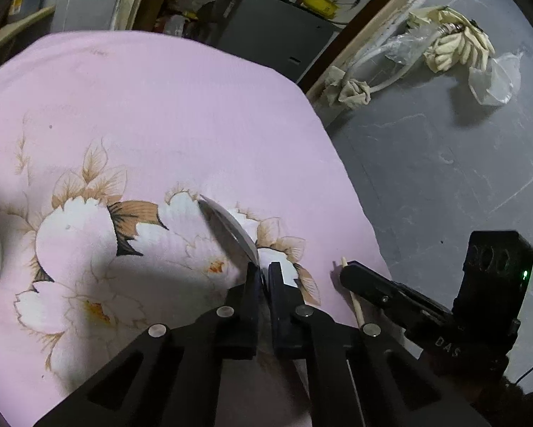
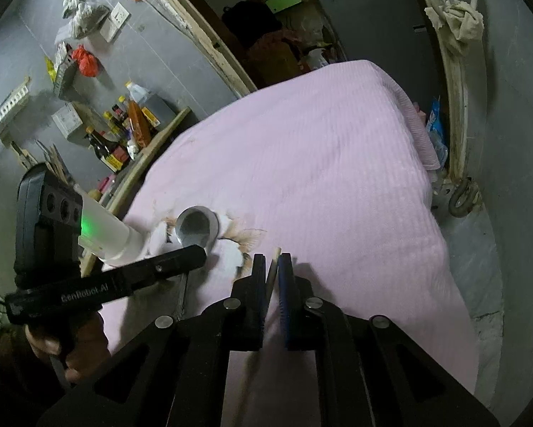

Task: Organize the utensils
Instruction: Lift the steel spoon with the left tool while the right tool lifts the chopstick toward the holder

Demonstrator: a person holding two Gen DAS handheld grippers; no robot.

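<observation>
Left gripper sat closest to the lens, jaws pinched nearly together on the handle of a shiny steel spoon, bowl sticking out ahead over the pink flower-printed cloth. Right gripper was likewise clamped, on a pale wooden chopstick whose tip poked up between the pads; from the left camera the stick ran down beside the right gripper's body. White cylindrical holder lay just beside the spoon bowl, at the cloth's left edge. My read: both utensils gripped, not yet stowed. To do it well: lift the spoon clear, keep the handle straight in the pads, approach the holder mouth slowly, and keep the chopstick out of the way.
</observation>
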